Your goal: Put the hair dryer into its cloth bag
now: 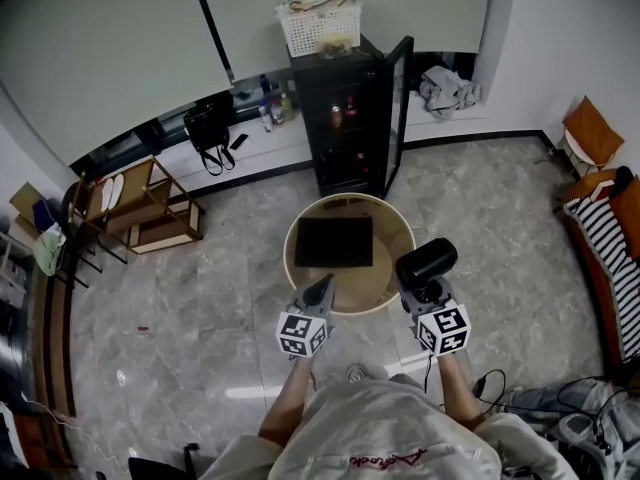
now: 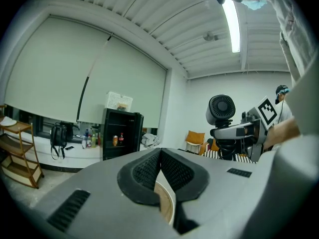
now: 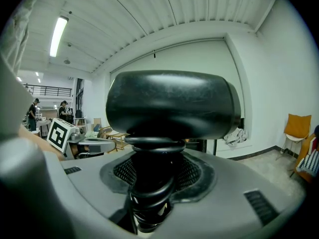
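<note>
A flat dark cloth bag (image 1: 333, 242) lies on the round wooden table (image 1: 296, 268) in front of me. My right gripper (image 1: 426, 290) is shut on the handle of the black hair dryer (image 1: 427, 261), held upright at the table's right edge. In the right gripper view the dryer's barrel (image 3: 169, 106) fills the middle, and its cord-wrapped handle (image 3: 148, 193) sits between the pads. My left gripper (image 1: 319, 292) is shut and empty over the table's near edge, its pads (image 2: 149, 171) meeting. From there the dryer (image 2: 221, 110) shows at the right.
A black fridge (image 1: 345, 128) with its door open stands behind the table, a white basket (image 1: 320, 23) on top. A wooden shelf (image 1: 140, 208) is at the left, an orange chair (image 1: 590, 133) and a striped cloth (image 1: 600, 258) at the right. Cables (image 1: 540, 398) lie on the floor.
</note>
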`<control>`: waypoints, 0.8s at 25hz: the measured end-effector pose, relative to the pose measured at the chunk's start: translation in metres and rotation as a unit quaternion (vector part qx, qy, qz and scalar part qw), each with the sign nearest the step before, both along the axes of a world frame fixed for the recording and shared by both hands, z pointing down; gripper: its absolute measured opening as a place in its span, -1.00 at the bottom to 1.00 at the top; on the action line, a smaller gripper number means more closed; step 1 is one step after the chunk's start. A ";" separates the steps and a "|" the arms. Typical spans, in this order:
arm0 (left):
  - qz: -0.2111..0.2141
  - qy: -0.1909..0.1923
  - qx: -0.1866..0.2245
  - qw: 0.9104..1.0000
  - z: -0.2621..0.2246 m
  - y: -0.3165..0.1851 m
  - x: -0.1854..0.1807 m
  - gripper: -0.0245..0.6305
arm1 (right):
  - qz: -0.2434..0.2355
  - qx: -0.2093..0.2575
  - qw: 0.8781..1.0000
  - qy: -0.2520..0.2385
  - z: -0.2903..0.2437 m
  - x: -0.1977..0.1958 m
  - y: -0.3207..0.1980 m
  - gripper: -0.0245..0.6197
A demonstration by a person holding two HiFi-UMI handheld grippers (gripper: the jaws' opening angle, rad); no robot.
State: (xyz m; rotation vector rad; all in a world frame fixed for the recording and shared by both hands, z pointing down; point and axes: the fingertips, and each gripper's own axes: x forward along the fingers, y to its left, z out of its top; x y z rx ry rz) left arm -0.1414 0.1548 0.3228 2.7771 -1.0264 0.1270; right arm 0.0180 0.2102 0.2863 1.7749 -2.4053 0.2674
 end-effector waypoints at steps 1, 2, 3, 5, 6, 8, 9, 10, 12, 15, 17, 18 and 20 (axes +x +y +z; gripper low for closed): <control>0.004 0.000 -0.002 1.000 0.000 -0.004 0.000 -0.83 | 0.003 -0.002 1.000 0.000 0.001 0.000 -0.002 -0.31; 0.007 0.000 -0.003 1.000 0.000 -0.005 0.000 -0.83 | 0.007 -0.004 1.000 -0.001 0.002 -0.001 -0.003 -0.31; 0.011 -0.001 -0.005 1.000 0.002 -0.006 0.000 -0.83 | 0.010 -0.007 1.000 -0.001 0.004 -0.001 -0.003 -0.31; 0.017 -0.003 -0.007 1.000 0.007 -0.006 0.000 -0.83 | 0.016 -0.010 1.000 -0.002 0.010 -0.002 -0.001 -0.31; 0.019 -0.004 -0.009 1.000 0.010 -0.006 0.000 -0.83 | 0.017 -0.011 1.000 -0.002 0.012 -0.002 -0.001 -0.31; 0.023 -0.005 -0.012 1.000 0.014 -0.006 0.003 -0.83 | 0.020 -0.012 1.000 -0.002 0.015 -0.001 0.003 -0.31; 0.025 -0.004 -0.013 1.000 0.015 -0.005 0.005 -0.83 | 0.022 -0.013 1.000 -0.002 0.016 0.000 0.004 -0.31; 0.028 -0.004 -0.014 1.000 0.016 -0.003 0.007 -0.83 | 0.025 -0.013 1.000 -0.003 0.016 0.002 0.006 -0.31; 0.033 -0.004 -0.015 0.999 0.018 -0.001 0.012 -0.83 | 0.029 -0.015 0.999 -0.003 0.018 0.006 0.007 -0.31; 0.036 -0.005 -0.017 0.999 0.023 -0.003 0.021 -0.83 | 0.030 -0.017 0.999 -0.004 0.023 0.013 0.006 -0.31; 0.037 -0.006 -0.018 0.999 0.024 -0.007 0.026 -0.83 | 0.030 -0.018 0.999 -0.005 0.025 0.018 0.002 -0.31; 0.036 -0.007 -0.018 0.999 0.025 -0.010 0.029 -0.83 | 0.029 -0.018 0.999 -0.005 0.026 0.020 -0.001 -0.31; 0.034 -0.009 -0.017 0.999 0.026 -0.015 0.033 -0.83 | 0.026 -0.018 0.999 -0.006 0.028 0.025 -0.007 -0.31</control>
